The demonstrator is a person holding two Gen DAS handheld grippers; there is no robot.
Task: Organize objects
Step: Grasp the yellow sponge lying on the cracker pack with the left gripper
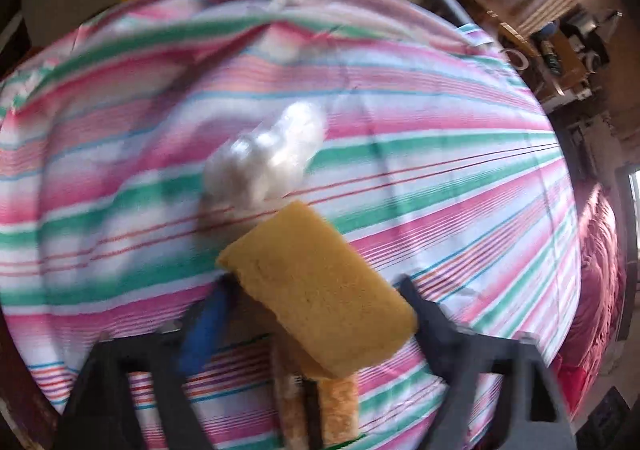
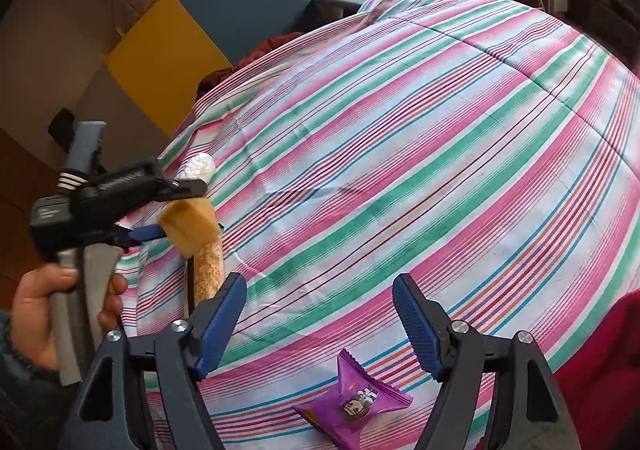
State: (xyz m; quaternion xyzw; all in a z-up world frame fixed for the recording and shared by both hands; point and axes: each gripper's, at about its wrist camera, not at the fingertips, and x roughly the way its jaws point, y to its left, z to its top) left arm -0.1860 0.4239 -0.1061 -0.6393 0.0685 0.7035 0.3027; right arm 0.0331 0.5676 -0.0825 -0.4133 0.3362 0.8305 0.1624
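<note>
Left gripper (image 2: pixel 182 209) grasps the yellow rectangular foam sponge (image 1: pixel 320 290) by its long faces above the striped bedspread's (image 2: pixel 400 169) left edge, soft, light, compressible; right gripper (image 2: pixel 320 326) stands released over a purple foil snack packet (image 2: pixel 354 402).

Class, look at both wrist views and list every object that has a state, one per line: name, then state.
Yellow rectangular sponge: between the left gripper's jaws, lifted off the cloth.
Left gripper: closed on the sponge.
Right gripper: open, empty.
Purple foil snack packet: sealed, lying on the striped cloth below the right gripper.
Clear plastic-wrapped white bundle: lying on the cloth.
</note>
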